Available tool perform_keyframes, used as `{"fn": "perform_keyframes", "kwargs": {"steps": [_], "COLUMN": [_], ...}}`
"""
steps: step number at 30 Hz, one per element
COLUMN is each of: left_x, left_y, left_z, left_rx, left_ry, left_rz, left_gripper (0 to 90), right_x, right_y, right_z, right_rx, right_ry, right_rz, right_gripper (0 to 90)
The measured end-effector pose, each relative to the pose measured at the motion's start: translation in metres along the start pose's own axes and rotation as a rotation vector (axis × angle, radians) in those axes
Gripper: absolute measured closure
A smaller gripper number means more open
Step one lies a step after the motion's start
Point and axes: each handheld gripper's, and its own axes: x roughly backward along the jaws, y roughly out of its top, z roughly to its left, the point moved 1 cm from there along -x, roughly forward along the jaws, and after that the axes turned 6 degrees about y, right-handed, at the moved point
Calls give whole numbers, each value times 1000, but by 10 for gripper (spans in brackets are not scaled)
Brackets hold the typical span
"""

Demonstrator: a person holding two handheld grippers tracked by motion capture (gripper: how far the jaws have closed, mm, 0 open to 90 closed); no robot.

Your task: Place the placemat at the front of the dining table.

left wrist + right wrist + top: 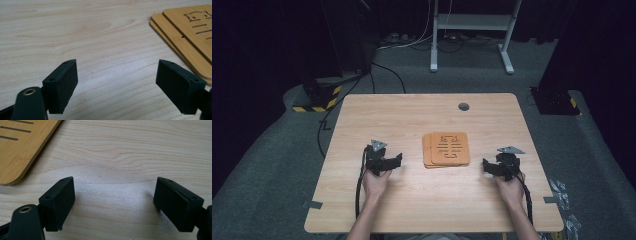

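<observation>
In the high view, a stack of wooden coasters (446,149) lies flat near the middle of the table (422,200), between the two grippers and apart from both; the top one is shifted a little to the right of those under it, so their left edges show; the stack is almost square, so no long axis can be told; the slots cut in the top coaster run left to right, with curled shapes at the far and near ends; no writing or brand can be read; the left gripper (388,161) is left of the stack and the right gripper (488,166) is right of it, each held in a hand from the near edge; a round grey cap (463,106) sits in the table towards the far edge

In the left gripper view, the jaws are spread wide over bare wood, with nothing between them; the stack (190,37) lies at the far right, and here two layers show at its edge

In the right gripper view, the jaws are also spread wide and hold nothing; one corner of the stack (20,147) lies at the far left, with thin dark slots visible
</observation>
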Motion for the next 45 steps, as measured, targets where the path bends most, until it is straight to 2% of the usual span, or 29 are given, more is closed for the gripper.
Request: {"fn": "perform_keyframes", "kwargs": {"steps": [7,15,23,26,27,28,31,35,37,38,45], "left_x": [-5,-11,-14,-16,-16,-16,-16,-17,-17,-17,-17], "left_y": [-7,-9,-10,-9,-9,-9,-9,-9,-9,-9,-9], "left_z": [3,4,3,2,1,1,1,1,1,1,1], "left_rx": [2,-1,-17,-41,-48,-48,-48,-49,-49,-48,-48], "left_ry": [17,58,71,107,132,132,134,138,138,138,138], "left_rz": [17,29,52,55,60,60,60,58,58,59,59], "left_gripper": [179,190,193,204,206,206,206,205,202,203,202], "right_x": [0,1,3,5,5,8,8,10,9,8,-1], "right_y": [0,-1,3,6,8,10,14,27,30,36,50], "right_z": [-1,-3,-6,-6,-5,-4,-2,8,10,16,31], "right_rx": [11,23,11,10,16,13,22,39,45,58,85], "right_ry": [5,26,52,64,63,77,81,107,104,112,114], "right_rz": [-1,2,25,30,26,24,12,0,-8,-12,20], "right_gripper": [170,170,165,164,165,167,167,168,168,172,174]}}
